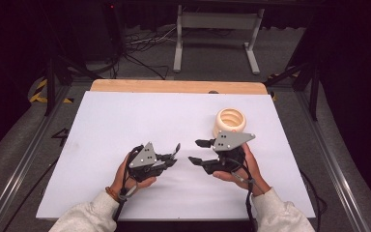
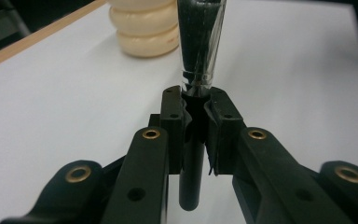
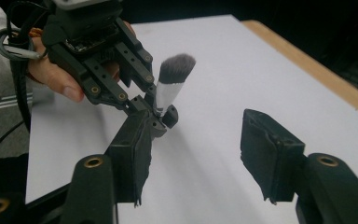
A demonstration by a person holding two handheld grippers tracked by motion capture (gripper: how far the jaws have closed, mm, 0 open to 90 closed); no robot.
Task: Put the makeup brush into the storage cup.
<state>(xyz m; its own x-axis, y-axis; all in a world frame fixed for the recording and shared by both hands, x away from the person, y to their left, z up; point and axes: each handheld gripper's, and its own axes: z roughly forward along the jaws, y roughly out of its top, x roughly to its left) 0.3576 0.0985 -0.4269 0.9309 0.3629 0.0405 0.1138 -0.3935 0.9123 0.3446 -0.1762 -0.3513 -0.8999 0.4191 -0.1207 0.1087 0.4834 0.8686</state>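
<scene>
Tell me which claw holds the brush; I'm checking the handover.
The left claw holds it: its jaws are clamped on the brush handle, bristles pointing away. The right claw has its jaws spread with nothing between them.

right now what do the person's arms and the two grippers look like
Both sleeves are light grey. The left wrist wears a brown bead bracelet. The left gripper and the right gripper are black with jointed arms, brass-ringed pivots and black jaw pads. Each carries a grey three-cornered plate dotted with screws, and a dark cable trails back along each arm.
</scene>
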